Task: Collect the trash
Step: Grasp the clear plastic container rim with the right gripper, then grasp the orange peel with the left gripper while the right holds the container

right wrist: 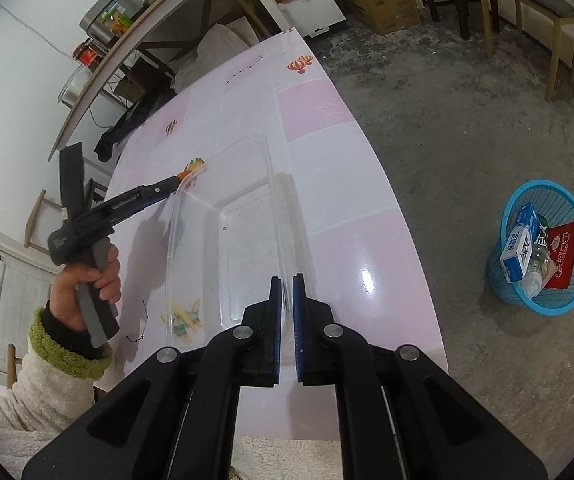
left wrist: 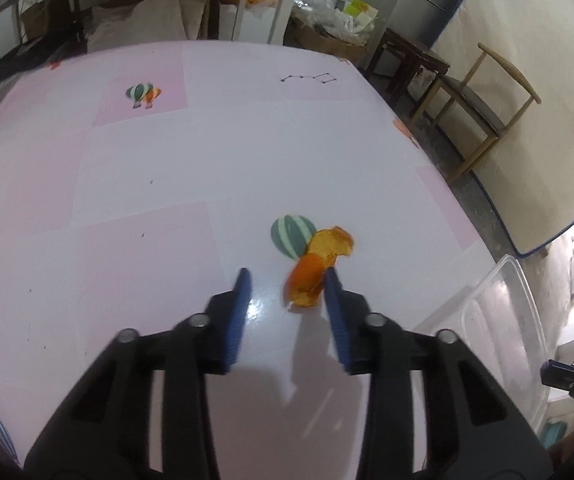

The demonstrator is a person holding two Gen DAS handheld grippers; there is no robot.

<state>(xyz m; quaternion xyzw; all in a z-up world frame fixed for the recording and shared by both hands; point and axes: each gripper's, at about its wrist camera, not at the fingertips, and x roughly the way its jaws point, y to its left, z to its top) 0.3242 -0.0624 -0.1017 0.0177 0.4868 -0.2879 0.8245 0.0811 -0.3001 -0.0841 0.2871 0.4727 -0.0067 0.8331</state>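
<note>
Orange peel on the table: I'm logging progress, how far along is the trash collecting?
Done: the blue basket on the floor holds a carton, a bottle and a red packet. In hand: the right gripper is shut on the wall of the clear container; the left gripper, open, is at the orange peel. Left: grip the peel and bin it.

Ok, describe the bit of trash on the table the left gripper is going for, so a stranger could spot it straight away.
Start from the pink and white table and look near its right edge, beside the clear plastic container. There, next to a printed green striped balloon, lies the orange peel, against the left gripper. It is the only raised, curled thing; the balloons are flat prints.
</note>
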